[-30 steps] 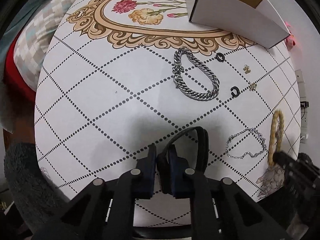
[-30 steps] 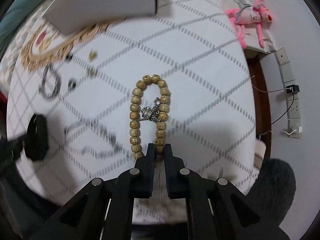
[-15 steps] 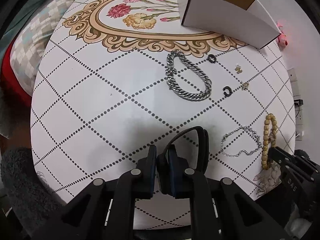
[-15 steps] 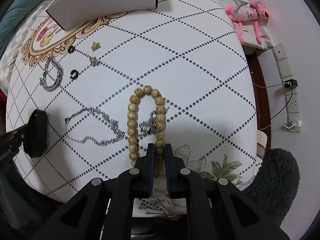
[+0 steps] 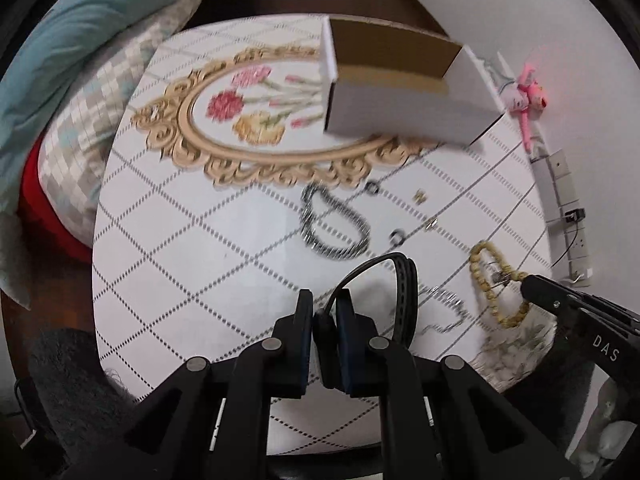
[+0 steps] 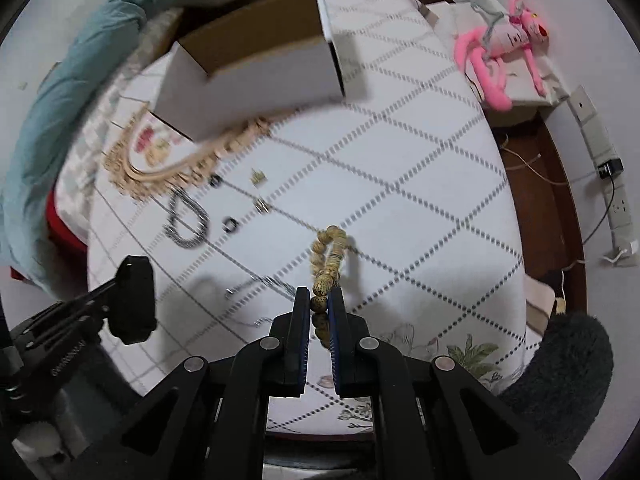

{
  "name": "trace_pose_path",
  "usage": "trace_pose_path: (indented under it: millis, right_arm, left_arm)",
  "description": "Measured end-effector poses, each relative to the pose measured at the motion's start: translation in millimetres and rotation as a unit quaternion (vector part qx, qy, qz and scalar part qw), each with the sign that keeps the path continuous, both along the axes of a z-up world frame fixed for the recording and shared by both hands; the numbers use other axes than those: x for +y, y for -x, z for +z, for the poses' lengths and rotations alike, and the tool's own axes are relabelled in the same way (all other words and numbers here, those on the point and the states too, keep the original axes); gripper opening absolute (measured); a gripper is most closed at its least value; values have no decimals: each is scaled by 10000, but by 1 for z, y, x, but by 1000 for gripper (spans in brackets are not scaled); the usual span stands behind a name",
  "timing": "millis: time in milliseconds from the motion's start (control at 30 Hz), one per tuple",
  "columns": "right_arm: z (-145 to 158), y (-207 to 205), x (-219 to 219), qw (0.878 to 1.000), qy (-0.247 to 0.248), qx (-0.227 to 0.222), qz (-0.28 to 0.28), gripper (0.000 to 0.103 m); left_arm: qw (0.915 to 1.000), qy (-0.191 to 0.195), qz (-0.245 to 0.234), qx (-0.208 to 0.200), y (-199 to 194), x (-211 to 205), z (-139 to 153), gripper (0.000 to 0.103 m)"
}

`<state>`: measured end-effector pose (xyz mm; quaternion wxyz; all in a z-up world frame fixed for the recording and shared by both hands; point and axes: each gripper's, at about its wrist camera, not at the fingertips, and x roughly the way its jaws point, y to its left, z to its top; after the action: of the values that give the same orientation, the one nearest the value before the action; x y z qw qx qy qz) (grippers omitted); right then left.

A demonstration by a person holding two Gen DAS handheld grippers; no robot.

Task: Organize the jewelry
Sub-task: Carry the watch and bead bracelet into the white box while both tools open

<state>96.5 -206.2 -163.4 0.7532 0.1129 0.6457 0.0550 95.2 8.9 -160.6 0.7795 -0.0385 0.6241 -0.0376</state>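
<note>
My left gripper [image 5: 323,307] is shut on a black band bracelet [image 5: 404,292] and holds it above the table. My right gripper [image 6: 319,300] is shut on a wooden bead bracelet [image 6: 328,256], lifted off the table; it also shows in the left wrist view [image 5: 490,280]. An open white cardboard box [image 5: 404,92] stands at the far side, also in the right wrist view [image 6: 256,80]. A heavy silver chain bracelet [image 5: 334,228], a thin silver chain [image 5: 446,312], two black rings [image 5: 397,236] and small gold earrings [image 5: 419,197] lie on the patterned tablecloth.
The table edge runs close below both grippers. Pillows [image 5: 80,80] lie to the left. A pink plush toy [image 6: 500,40] and a power strip [image 6: 604,168] are at the right by the wall. The left gripper [image 6: 132,300] appears in the right wrist view.
Both grippers have risen and pulled back from the table. The bead bracelet has been lifted off the cloth in the right gripper. The box now shows closer in both views.
</note>
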Motion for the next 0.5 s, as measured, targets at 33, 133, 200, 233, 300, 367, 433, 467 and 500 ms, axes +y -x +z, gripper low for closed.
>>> trace_pose_path:
  millis: [33,133,200,233,300,367,433,467,500]
  right_arm:
    - [6,-4,0,10000,-61,-49,3,9]
    - [25,-23,-1,9995,-224,-219,51,9]
    - [41,-32,2,9988,-301,-370,94,9]
    - [49,-38,3,9983,-345,-446,110,9]
    - [65,-51,7,9972,-423,-601,146,9]
    - [81,-66,9,9956,-500,-774,179,9]
    - [95,-85,12,9941,-515,-931,222,9]
    - [101,-94,13,9934,-502,-1006,240,9]
    - [104,-103,14,9928,-490,-1065,254,9]
  left_arm:
    - [10000,5,-4,-16,-11,-11,8,9]
    - [9999,81,-14,-138,-29,-18,18,9]
    - [9997,122,-9,-226,-42,-24,26,9]
    - [9995,158,11,-262,-49,-25,30,9]
    - [9992,231,66,-323,-64,-24,37,9]
    - [9987,291,110,-403,-81,-24,45,9]
    - [9983,290,114,-485,-97,-25,51,9]
    - [9981,281,119,-534,-107,-25,54,9]
    - [9980,272,122,-565,-118,-26,57,9]
